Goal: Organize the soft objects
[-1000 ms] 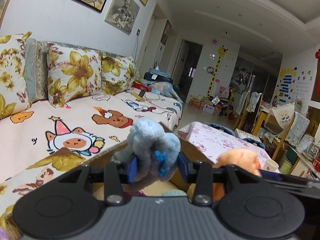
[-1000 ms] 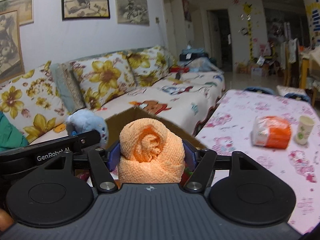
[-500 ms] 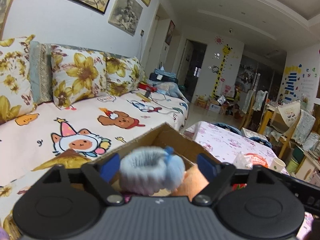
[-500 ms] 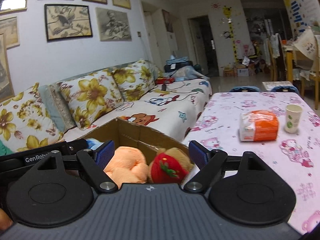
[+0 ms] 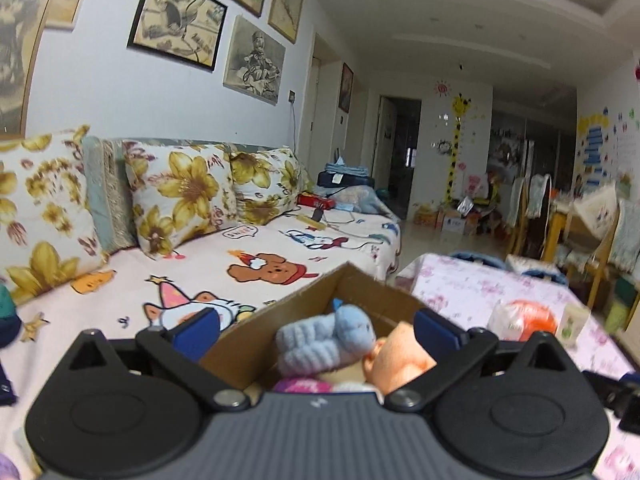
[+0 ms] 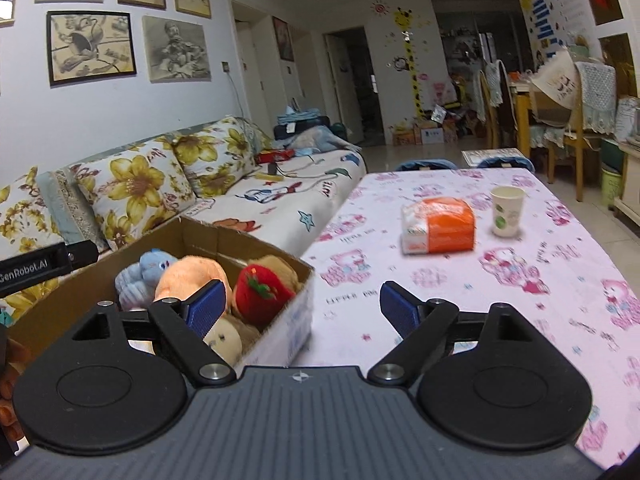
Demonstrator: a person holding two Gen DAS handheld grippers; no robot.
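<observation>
A cardboard box stands at the table's left edge beside the sofa. Inside lie a light blue plush, an orange plush, a red strawberry plush and a beige one. In the left wrist view the blue plush rests on the pile in the box, next to the orange plush. My left gripper hangs over the box, jaws opening wide, touching nothing. My right gripper is over the box's right wall and the table, jaws opening, nothing between them.
The pink patterned table carries an orange tissue pack and a paper cup. A sofa with flowered cushions runs along the left wall. Chairs and clutter fill the far right of the room.
Both grippers opened and let go: the blue plush and the orange plush dropped into the box. The right gripper swung to the right, toward the table.
</observation>
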